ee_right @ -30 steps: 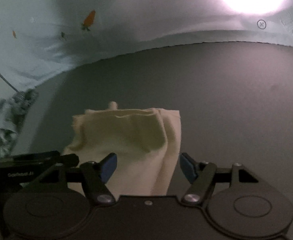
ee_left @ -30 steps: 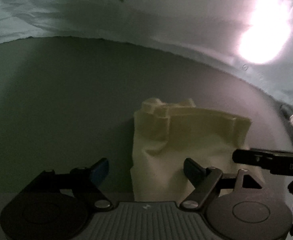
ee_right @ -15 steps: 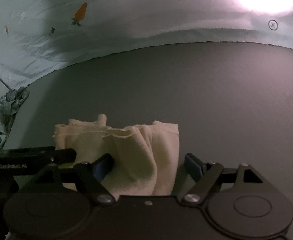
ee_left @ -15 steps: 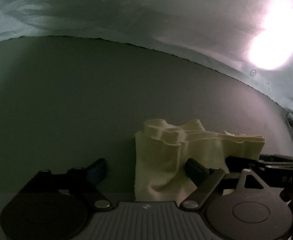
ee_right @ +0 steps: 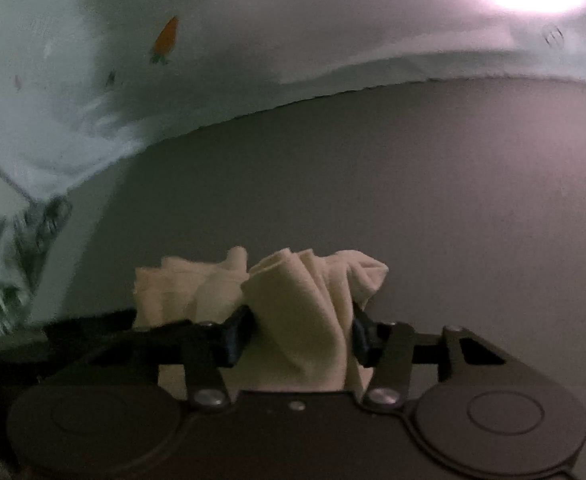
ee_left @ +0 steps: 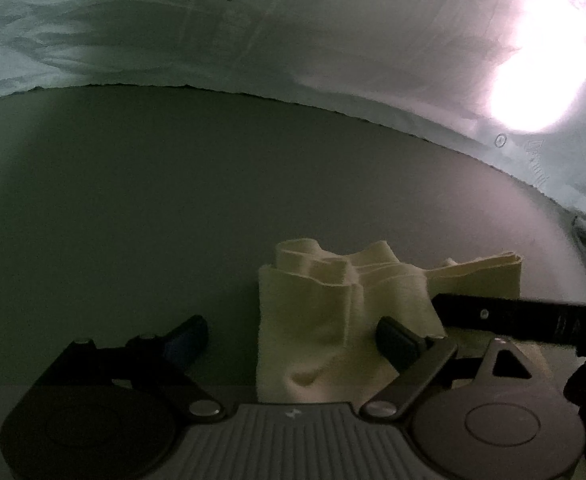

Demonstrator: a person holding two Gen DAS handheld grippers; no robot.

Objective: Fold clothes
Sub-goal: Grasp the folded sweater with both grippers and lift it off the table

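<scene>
The cream cloth (ee_right: pixel 313 320) sits bunched on the grey tabletop (ee_right: pixel 453 200), its right end pinched in the right tool (ee_right: pixel 301 330), while the left tool (ee_left: pixel 293 340) gapes wide around its left end.

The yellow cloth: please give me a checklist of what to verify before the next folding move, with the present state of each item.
1. Right gripper closed on the yellow cloth: ok, both pads press a bunched part.
2. Left gripper holding the cloth: not ok, it is wide open; only one finger lies by the fabric.
3. Cloth flat, edges aligned: not ok, it is bunched in ridges.
4. Grey mat ahead free of objects: ok.
5. Grippers apart from each other: cannot tell, they are very close.
</scene>
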